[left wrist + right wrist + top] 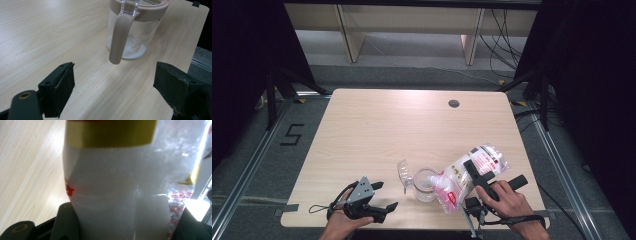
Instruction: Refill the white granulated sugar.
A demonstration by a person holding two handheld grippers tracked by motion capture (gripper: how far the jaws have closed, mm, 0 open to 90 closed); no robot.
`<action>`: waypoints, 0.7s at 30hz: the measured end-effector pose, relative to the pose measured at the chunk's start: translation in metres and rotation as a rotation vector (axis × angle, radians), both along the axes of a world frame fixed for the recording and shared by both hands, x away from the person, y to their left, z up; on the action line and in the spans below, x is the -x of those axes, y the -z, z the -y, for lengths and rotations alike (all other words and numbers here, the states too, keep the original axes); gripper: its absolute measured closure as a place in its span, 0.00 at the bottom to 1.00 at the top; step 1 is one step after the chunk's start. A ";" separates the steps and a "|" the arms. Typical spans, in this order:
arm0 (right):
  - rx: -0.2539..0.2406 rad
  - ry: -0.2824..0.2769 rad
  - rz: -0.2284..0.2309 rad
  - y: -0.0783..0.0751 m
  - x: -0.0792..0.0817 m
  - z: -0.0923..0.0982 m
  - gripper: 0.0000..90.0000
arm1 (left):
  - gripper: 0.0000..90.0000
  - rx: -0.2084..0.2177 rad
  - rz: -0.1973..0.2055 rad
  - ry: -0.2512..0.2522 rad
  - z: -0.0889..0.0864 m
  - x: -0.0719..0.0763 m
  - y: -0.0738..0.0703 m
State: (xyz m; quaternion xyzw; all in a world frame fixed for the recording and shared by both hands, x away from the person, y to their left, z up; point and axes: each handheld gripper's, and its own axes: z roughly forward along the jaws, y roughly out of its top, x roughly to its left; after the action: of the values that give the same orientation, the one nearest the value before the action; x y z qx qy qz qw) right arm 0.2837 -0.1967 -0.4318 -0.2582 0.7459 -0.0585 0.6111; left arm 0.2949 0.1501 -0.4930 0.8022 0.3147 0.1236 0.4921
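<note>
Two handheld grippers are working at the near edge of a pale wood-grain table [377, 125], seen from the high view: the right gripper [479, 175] is clamping a clear plastic bag [472, 172] printed in red and white, tilting it so its lower end is touching the rim of a glass jar [426, 185], while the jar's hinged transparent lid [404, 172] is standing open on the jar's left. The left gripper [384, 195] is resting near the table's front-left edge, well apart from the jar, its jaws spread wide and gripping nothing. A round cable hole [454, 103] is sitting far back on the tabletop, and grey flooring with metal rails is running along both sides. From the left gripper view, two black padded jaws are standing wide apart over bare wood, framing the jar [136, 32] beyond them; its smooth cylindrical wall is carrying a dusty-pink collar, a matching pink latch [119, 37] is hanging down its front, and a thin layer of white granules [132, 48] is lying at the bottom. From the right gripper view, the bag [120, 190] is bulging between the black jaws, its glossy film packed with fine white grains beneath a gold band, and it is blocking the jar from sight.
</note>
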 end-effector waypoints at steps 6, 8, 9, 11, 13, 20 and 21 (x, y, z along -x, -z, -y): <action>-0.006 -0.003 0.002 -0.001 0.000 0.000 0.57 | 0.18 0.003 -0.001 0.001 0.000 0.000 0.000; -0.001 0.001 0.002 -0.001 0.000 0.000 0.57 | 0.18 0.001 -0.002 0.001 0.000 0.000 0.000; -0.005 0.000 0.004 -0.001 0.001 0.000 0.57 | 0.18 -0.003 0.001 0.003 0.000 0.000 0.000; -0.005 -0.002 0.004 -0.001 0.001 0.000 0.57 | 0.18 0.001 -0.001 0.001 0.000 0.000 0.000; -0.003 0.000 0.006 -0.001 0.001 0.000 0.57 | 0.18 0.000 -0.002 0.001 0.000 0.000 0.000; 0.022 0.002 0.009 -0.002 0.001 -0.001 0.57 | 0.18 -0.004 -0.001 0.003 0.000 0.000 0.000; 0.004 -0.003 0.006 -0.001 0.001 0.000 0.57 | 0.18 -0.004 -0.002 0.003 0.000 0.000 0.000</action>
State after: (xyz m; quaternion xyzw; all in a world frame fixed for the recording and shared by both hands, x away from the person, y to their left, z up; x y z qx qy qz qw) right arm 0.2826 -0.1966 -0.4306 -0.2602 0.7436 -0.0600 0.6130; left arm 0.2953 0.1502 -0.4929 0.8038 0.3137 0.1230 0.4903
